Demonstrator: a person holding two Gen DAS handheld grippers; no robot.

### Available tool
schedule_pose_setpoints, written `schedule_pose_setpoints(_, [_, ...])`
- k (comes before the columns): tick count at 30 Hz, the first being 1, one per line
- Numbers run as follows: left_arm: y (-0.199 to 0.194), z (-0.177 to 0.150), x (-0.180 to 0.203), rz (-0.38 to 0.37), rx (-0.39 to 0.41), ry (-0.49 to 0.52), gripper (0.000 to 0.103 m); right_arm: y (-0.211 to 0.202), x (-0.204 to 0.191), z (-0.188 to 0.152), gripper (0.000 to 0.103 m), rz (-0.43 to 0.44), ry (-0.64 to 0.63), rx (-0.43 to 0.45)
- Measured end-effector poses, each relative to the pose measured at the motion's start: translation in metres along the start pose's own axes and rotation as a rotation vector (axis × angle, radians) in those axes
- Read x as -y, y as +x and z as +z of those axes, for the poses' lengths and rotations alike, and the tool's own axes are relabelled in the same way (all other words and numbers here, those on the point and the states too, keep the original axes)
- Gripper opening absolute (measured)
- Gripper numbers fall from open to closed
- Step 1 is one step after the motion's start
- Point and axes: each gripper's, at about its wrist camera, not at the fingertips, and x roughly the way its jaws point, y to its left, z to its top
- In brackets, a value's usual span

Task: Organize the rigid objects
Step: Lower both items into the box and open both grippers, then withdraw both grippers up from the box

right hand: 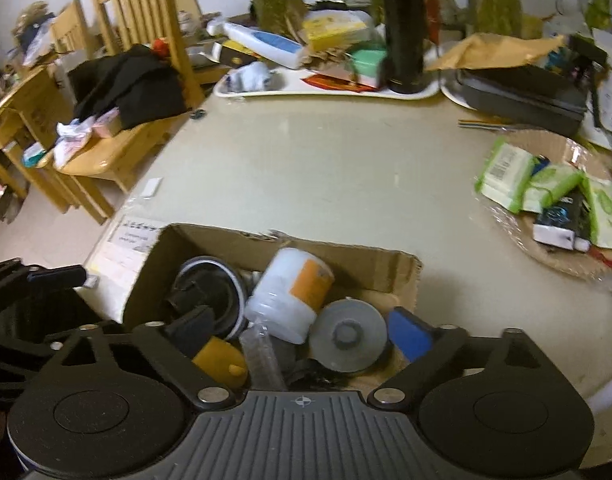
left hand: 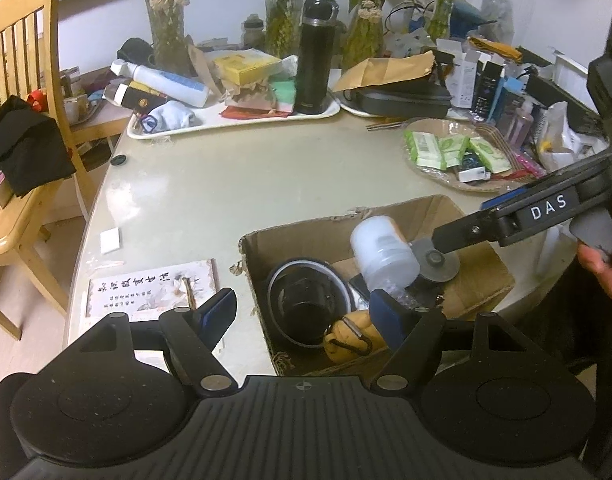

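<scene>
A cardboard box point(left hand: 314, 230) point(right hand: 346, 258) stands on the table's near side. Inside lie a white bottle with an orange label point(left hand: 384, 254) point(right hand: 291, 294), a grey disc point(left hand: 440, 260) point(right hand: 348, 334), a black round container point(left hand: 306, 300) point(right hand: 207, 294), a yellow toy with a carabiner point(left hand: 348, 338) point(right hand: 219, 360) and a clear small bottle point(right hand: 261, 354). My left gripper point(left hand: 301, 318) is open, straddling the box's near left wall. My right gripper point(right hand: 301, 330) is open and empty just above the box's contents; it also shows in the left wrist view point(left hand: 458, 236), over the disc.
A white tray point(left hand: 233, 124) with a black flask point(left hand: 316, 56) point(right hand: 402, 28) and clutter stands at the back. A woven basket point(left hand: 450, 180) point(right hand: 554, 256) of green packets is at right. A printed card point(left hand: 149, 286) lies left of the box. A wooden chair point(left hand: 21, 120) stands left.
</scene>
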Motion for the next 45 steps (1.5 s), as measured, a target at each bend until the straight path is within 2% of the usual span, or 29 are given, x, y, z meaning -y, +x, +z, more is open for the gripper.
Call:
schedule_pose_setpoints(4, [0.002,0.004,0.001,0.041,-0.034,-0.007,0.073,0.004,0.001,-0.001,0.103,-0.038,0.002,-0.014])
schedule_pose_setpoints(15, [0.001,0.015,0.003,0.113,-0.044,-0.018,0.075,0.005,0.008,-0.002,0.103,-0.114,0.040,-0.016])
schedule_pose_setpoints(24, [0.000,0.019,0.005,0.112,-0.009,-0.028,0.084,0.008,0.006,-0.002,0.103,-0.169,0.025,-0.015])
schedule_pose_setpoints(39, [-0.002,0.020,0.007,0.089,0.068,-0.034,0.086,0.009,0.008,-0.001,0.103,-0.193,0.029,-0.019])
schedule_pose_setpoints(45, [0.002,0.021,0.007,0.091,0.069,-0.029,0.086,0.009,0.011,-0.001,0.103,-0.210,0.041,-0.009])
